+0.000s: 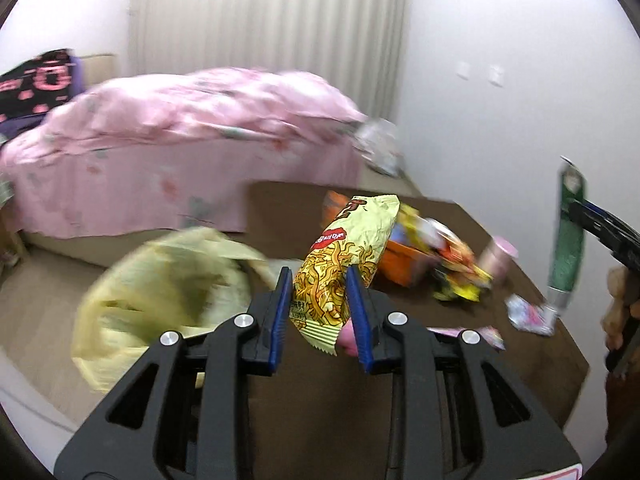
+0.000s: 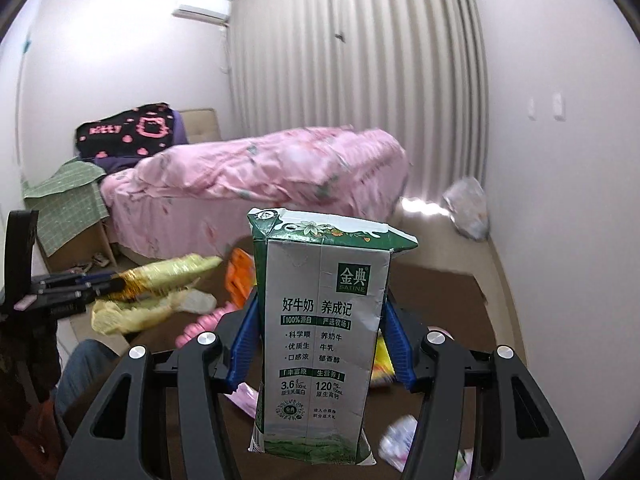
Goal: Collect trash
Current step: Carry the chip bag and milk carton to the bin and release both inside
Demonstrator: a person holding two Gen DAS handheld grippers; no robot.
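Left wrist view:
Left tool [image 1: 320, 284]: its blue pads are clamping the snack packet [image 1: 345, 259] low on its body, with the crimped bottom edge hanging below.
Snack packet: it's riding above the brown tabletop [image 1: 280, 216], standing upright between the pads; thin crinkly film, probably near weightless and slippery, so a pinch across the flat middle is looking safer than one on a sealed edge.
Yellow bag [image 1: 168, 284]: it's sitting open just left of the tool (blurred, likely the trash bag); limp plastic, so its mouth may be sagging shut.
Still on the tabletop: an orange tray [image 1: 404, 260] with wrappers, a pink cup [image 1: 499, 258], a crumpled wrapper [image 1: 530, 314].

Right wrist view:
Right tool [image 2: 320, 334]: its pads are squeezing the milk carton [image 2: 322, 332] on both side walls, about mid-height.
Milk carton: it's being held upright over the tabletop, top flaps torn open; the dented paperboard suggests it's empty and light, stiff enough to grip yet crushable, and drips are possible if tilted.
Background: the pink bed [image 2: 272, 172] is sitting well beyond.
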